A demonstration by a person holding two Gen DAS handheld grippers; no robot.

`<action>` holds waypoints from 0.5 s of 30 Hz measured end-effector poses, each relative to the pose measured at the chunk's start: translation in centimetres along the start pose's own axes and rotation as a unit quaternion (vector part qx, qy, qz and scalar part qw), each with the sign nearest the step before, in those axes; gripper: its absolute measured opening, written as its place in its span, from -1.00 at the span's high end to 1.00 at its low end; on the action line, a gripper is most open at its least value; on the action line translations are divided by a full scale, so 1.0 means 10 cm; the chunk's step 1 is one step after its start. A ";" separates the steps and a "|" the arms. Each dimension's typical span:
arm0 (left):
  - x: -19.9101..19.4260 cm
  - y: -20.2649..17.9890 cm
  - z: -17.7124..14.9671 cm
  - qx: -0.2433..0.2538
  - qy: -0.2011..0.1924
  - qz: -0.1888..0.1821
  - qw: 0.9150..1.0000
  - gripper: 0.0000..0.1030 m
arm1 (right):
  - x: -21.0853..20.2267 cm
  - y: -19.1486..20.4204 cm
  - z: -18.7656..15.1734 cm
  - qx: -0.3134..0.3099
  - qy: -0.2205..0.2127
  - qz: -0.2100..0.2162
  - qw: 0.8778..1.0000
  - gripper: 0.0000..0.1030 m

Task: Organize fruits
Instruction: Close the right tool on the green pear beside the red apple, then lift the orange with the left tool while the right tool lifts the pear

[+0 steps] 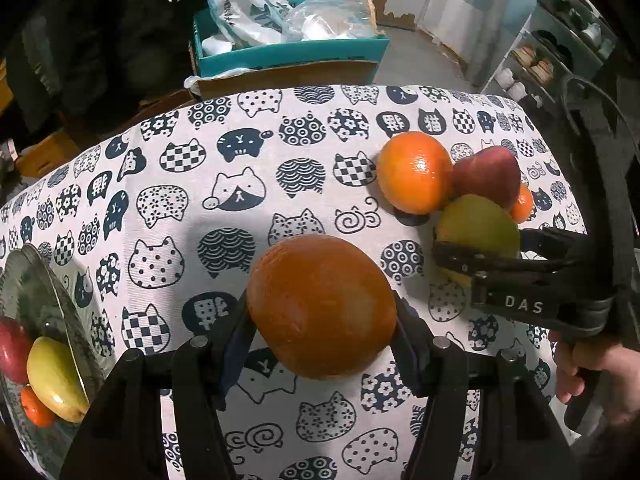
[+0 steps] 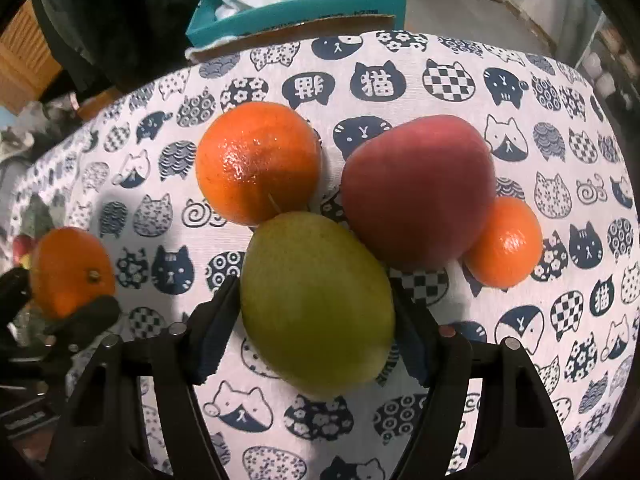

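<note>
So on my left wrist cam the left gripper point(image 1: 322, 332) is clamped on a big orange point(image 1: 322, 306), both pads pressed against its sides, and it's held over the cat-print tabletop point(image 1: 240, 184). Off at the far left edge there's a glass plate point(image 1: 48, 292) that already has a red apple point(image 1: 12, 350), a yellow-green pear point(image 1: 54, 378) and a small tangerine point(image 1: 36, 406) in it.

Right wrist cam: the right gripper point(image 2: 318, 320) has its pads against both sides of a green pear point(image 2: 318, 304), so it's closed around that one. Can't really tell if the pear is lifted or sitting on the cloth. It's touching the pile just behind it: a second orange point(image 2: 258, 162) on the left, a big red apple point(image 2: 418, 190) on the right, and a little tangerine point(image 2: 504, 242) tucked against the apple's far right side.

From the left cam you can see that same cluster at the right side of the tabletop, with my right gripper's finger across the pear. Past the tabletop's far edge there's a teal box point(image 1: 292, 54) stuffed with plastic bags point(image 1: 248, 4).
</note>
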State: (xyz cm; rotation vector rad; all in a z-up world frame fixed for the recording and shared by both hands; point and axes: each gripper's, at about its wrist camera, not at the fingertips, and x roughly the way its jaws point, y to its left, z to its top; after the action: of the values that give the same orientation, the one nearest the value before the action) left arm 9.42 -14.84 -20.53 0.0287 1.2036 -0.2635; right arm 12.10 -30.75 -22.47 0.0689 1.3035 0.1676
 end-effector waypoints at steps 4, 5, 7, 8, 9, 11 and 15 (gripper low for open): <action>-0.01 0.06 -0.01 -0.004 0.000 0.001 1.000 -0.23 | 0.01 0.08 0.01 -0.019 -0.006 -0.018 1.000 -0.37; -0.01 0.06 -0.01 -0.005 0.000 0.001 1.000 -0.23 | 0.01 0.10 0.00 -0.022 -0.008 -0.022 0.999 -0.36; -0.03 0.08 -0.01 -0.005 -0.002 0.002 1.000 -0.23 | 0.01 0.14 -0.02 -0.029 -0.010 -0.031 0.999 -0.36; -0.05 0.08 0.00 -0.006 -0.004 0.002 1.000 -0.23 | 0.00 0.15 -0.04 -0.032 -0.012 -0.034 0.999 -0.36; -0.07 0.09 0.00 -0.006 -0.006 0.001 1.000 -0.23 | -0.03 0.16 -0.06 -0.034 -0.015 -0.037 0.999 -0.35; -0.13 0.09 0.00 -0.005 -0.013 -0.001 1.000 -0.23 | -0.05 0.22 -0.09 -0.034 -0.027 -0.040 0.998 -0.35; -0.29 0.09 0.02 -0.006 -0.028 -0.004 1.000 -0.23 | -0.24 0.23 -0.11 -0.029 -0.051 -0.043 0.997 -0.35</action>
State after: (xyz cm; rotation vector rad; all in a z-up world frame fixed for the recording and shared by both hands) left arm 8.83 -13.42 -17.87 0.0064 1.1493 -0.2627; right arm 10.22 -28.93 -20.17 -0.0280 1.1973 0.1280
